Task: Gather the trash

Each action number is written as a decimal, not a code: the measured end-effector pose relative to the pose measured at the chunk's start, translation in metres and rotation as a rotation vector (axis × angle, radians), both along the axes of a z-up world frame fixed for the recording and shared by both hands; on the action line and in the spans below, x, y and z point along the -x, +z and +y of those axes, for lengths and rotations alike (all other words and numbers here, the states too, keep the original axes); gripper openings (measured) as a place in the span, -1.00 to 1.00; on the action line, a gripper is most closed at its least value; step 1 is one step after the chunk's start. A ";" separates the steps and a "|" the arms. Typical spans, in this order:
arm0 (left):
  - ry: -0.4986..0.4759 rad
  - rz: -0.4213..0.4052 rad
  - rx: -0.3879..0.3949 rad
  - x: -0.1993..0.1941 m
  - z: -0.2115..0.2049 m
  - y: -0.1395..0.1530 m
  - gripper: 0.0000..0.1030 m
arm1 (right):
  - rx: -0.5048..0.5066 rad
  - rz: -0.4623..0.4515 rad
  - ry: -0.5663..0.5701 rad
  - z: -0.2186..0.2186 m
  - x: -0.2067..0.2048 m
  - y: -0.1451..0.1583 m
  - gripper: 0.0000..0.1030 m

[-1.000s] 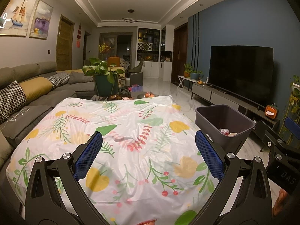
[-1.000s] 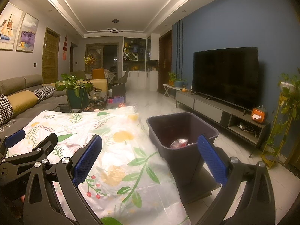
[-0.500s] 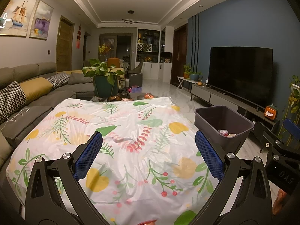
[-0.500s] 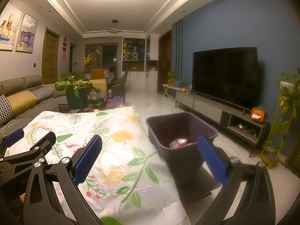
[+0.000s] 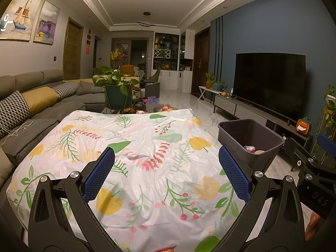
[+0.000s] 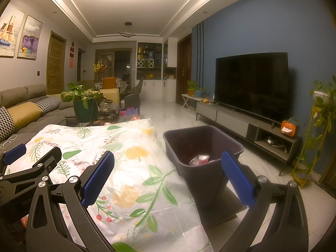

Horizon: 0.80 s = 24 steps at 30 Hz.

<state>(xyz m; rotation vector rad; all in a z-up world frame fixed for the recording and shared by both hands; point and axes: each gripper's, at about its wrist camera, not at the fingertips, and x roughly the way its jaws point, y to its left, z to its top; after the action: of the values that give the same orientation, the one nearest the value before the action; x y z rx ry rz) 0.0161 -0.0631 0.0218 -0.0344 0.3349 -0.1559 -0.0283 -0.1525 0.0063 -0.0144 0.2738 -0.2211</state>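
A dark grey bin (image 5: 250,138) (image 6: 201,147) stands on the floor at the right side of a table covered by a floral cloth (image 5: 136,147) (image 6: 117,147). Crumpled red-and-clear wrappers (image 6: 199,160) (image 5: 250,148) lie inside the bin. My left gripper (image 5: 167,176) hangs open above the near part of the cloth, holding nothing. Over the table's right edge, beside the bin, my right gripper (image 6: 168,179) is open and holds nothing. Each gripper appears at the edge of the other's view. A small red thing (image 5: 166,248) peeks at the bottom edge; I cannot tell what it is.
A grey sofa (image 5: 31,105) with cushions runs along the left. A potted plant (image 5: 116,92) and a low table with small items stand beyond the cloth. A TV (image 6: 252,84) on a long console lines the right wall, with a plant stand (image 6: 319,130) at far right.
Both views have shifted only slightly; the bin sits a touch further back in the left wrist view. Both grippers stay open and hold nothing.
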 end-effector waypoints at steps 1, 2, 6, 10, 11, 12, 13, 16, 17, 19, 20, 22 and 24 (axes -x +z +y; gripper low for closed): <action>0.000 0.000 0.000 0.000 0.000 0.001 0.90 | 0.000 0.000 0.000 0.000 0.000 0.000 0.91; 0.001 0.001 0.000 0.000 0.000 0.000 0.90 | 0.000 0.000 0.000 0.000 0.000 0.000 0.91; 0.002 0.000 0.000 0.001 -0.001 0.001 0.90 | 0.000 0.001 0.000 0.000 0.000 0.000 0.91; 0.002 -0.002 -0.001 0.000 0.000 0.001 0.90 | -0.001 0.000 0.000 0.000 0.000 0.001 0.91; 0.000 -0.001 0.000 0.000 0.000 0.001 0.90 | 0.000 0.000 0.000 0.000 0.000 0.001 0.91; 0.000 0.000 0.000 0.000 0.000 0.001 0.90 | 0.000 0.000 -0.001 0.000 0.000 0.001 0.91; 0.000 0.001 0.001 0.000 0.000 0.001 0.90 | -0.001 0.000 0.000 -0.001 0.000 0.001 0.91; 0.000 0.000 0.000 0.001 0.000 0.001 0.90 | -0.002 0.001 0.000 -0.001 0.000 0.001 0.91; 0.001 -0.001 0.000 0.001 0.000 0.001 0.90 | -0.002 0.001 0.000 -0.001 0.000 0.001 0.91; 0.001 -0.002 0.000 0.001 0.000 0.000 0.90 | -0.002 -0.001 0.000 -0.001 0.001 0.001 0.91; 0.001 -0.002 0.000 0.001 0.000 0.000 0.90 | -0.001 -0.001 0.000 -0.001 0.001 0.001 0.91; 0.001 -0.002 0.000 0.001 0.000 0.001 0.90 | -0.001 -0.001 -0.001 -0.001 0.001 0.001 0.91; 0.000 -0.001 0.001 0.001 -0.001 0.000 0.90 | -0.002 0.000 -0.001 -0.001 0.001 0.001 0.91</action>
<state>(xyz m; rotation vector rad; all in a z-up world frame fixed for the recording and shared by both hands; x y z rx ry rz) 0.0153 -0.0636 0.0218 -0.0350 0.3338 -0.1557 -0.0292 -0.1537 0.0074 -0.0121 0.2737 -0.2221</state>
